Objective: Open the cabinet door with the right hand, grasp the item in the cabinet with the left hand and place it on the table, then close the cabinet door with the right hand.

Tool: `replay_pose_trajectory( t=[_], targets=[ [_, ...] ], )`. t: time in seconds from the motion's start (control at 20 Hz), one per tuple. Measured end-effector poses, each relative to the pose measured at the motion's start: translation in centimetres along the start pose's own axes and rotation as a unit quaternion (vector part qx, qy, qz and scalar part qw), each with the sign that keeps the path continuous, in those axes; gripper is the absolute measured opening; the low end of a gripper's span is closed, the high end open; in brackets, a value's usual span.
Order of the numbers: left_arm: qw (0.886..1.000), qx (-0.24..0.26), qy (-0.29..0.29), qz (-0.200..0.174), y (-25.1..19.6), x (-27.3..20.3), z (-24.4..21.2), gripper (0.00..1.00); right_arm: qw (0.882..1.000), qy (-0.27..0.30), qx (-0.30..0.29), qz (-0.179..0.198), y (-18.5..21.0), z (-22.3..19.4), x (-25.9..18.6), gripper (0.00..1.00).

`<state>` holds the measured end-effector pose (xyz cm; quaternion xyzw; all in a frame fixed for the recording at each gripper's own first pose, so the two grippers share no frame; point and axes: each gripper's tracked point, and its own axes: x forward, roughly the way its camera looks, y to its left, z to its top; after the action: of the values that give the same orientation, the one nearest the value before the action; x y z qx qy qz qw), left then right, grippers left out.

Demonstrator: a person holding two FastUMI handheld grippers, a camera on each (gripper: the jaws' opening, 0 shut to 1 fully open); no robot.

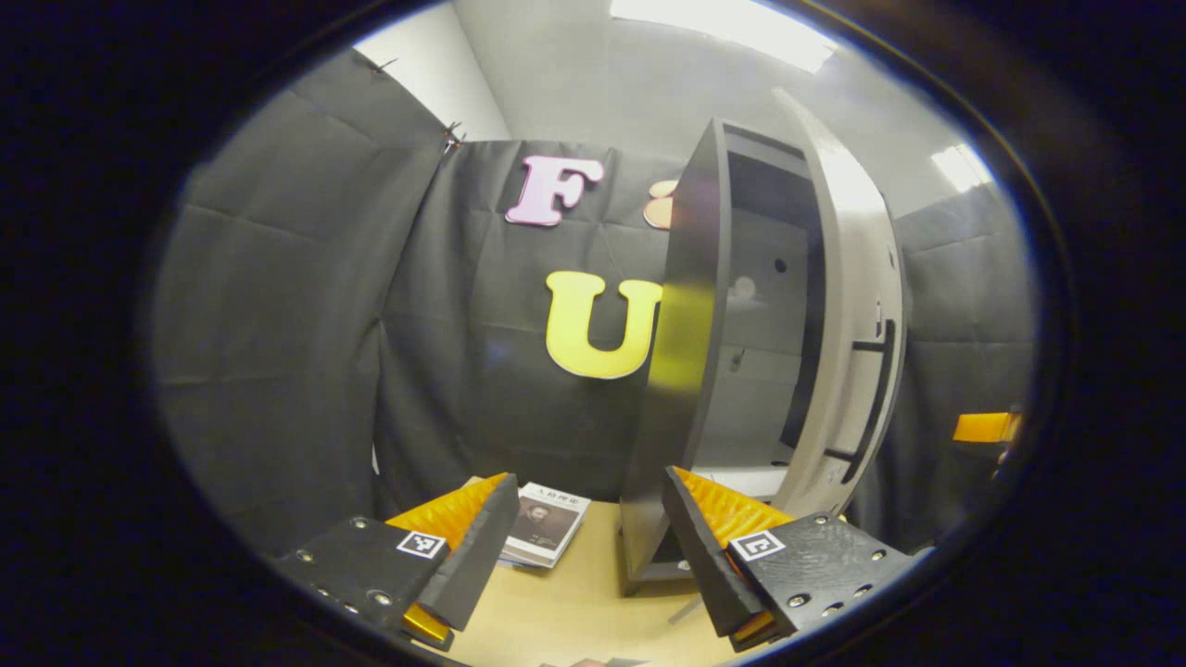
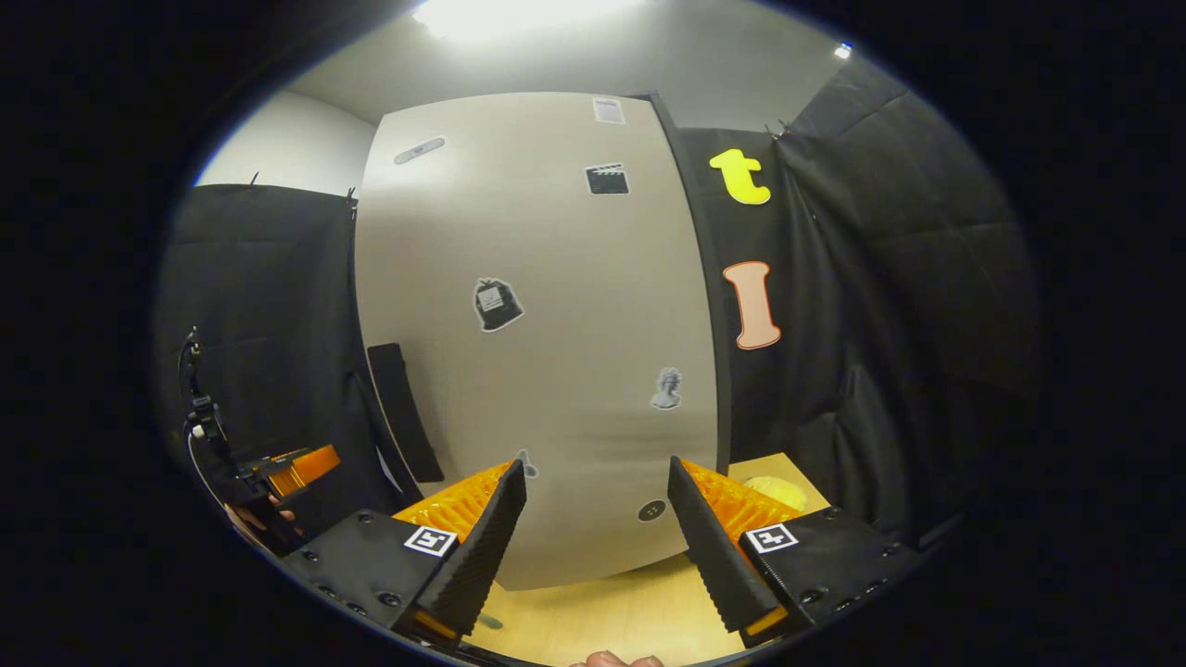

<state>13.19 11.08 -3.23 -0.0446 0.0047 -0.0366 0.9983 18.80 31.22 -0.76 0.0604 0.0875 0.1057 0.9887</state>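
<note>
One cabinet (image 1: 686,371) stands on the bench (image 1: 574,602), its door (image 1: 857,306) partly open with a dark bar handle (image 1: 876,389) on the outer face. The one item already taken out looks to be the booklet (image 1: 545,523), lying flat on the bench just left of the cabinet; that's a judgement, since what can be seen of the cabinet interior looks bare. The booklet is thin, light paper, floppy and not fragile; best pinched at an edge or spine if it needs shifting.

Left claw (image 1: 593,547) is spread, holding nothing, hovering in front of the cabinet's left wall, above the bench. Right claw (image 2: 598,537) is also spread and empty, facing the outer face of the door (image 2: 537,333) close up; the handle (image 2: 403,412) sits toward the door's left edge. The door is stiff board on hinges, swinging easily; a push on the flat face or a grip on the bar should work. Several small stickers on the door face; count not clear. One yellow thing (image 2: 767,489) on the bench right of the cabinet, too hidden to name. Remaining step: shut the door.
</note>
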Motion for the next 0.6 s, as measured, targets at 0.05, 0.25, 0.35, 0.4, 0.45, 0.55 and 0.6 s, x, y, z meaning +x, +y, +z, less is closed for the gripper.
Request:
replay_pose_trajectory(
  t=[0.05, 0.25, 0.35, 0.4, 0.45, 0.55, 0.6],
  targets=[
    [1.0, 0.001, -0.005, 0.01, -0.8, -0.4, 0.0, 0.92, 1.0, 0.001, -0.003, 0.005, -1.2, 0.0, -0.1, 0.97],
    [0.998, -0.017, -0.012, 0.054, -4.7, -2.5, -0.6, 0.95, 0.999, 0.006, -0.015, 0.028, -6.2, 0.7, -0.1, 0.97],
    [0.997, -0.028, -0.015, 0.065, -6.6, -3.3, -1.1, 0.95, 0.999, -0.001, -0.017, 0.027, -8.4, 1.2, 0.0, 0.97],
    [0.997, -0.033, -0.014, 0.069, -7.6, -3.6, -1.4, 0.92, 0.999, 0.0, -0.015, 0.032, -9.0, 1.3, 0.0, 0.97],
    [0.997, -0.036, -0.017, 0.072, -8.4, -3.9, -1.3, 0.92, 0.999, -0.001, -0.01, 0.039, -9.4, 1.4, 0.0, 0.97],
    [0.996, -0.035, -0.028, 0.079, -9.6, -4.4, -0.8, 0.92, 0.999, 0.0, -0.007, 0.048, -10.4, 1.6, -0.1, 0.97],
    [0.996, -0.029, -0.028, 0.085, -9.7, -4.6, -0.7, 0.92, 0.999, 0.001, -0.008, 0.05, -10.9, 1.6, -0.1, 0.97]
  ],
)
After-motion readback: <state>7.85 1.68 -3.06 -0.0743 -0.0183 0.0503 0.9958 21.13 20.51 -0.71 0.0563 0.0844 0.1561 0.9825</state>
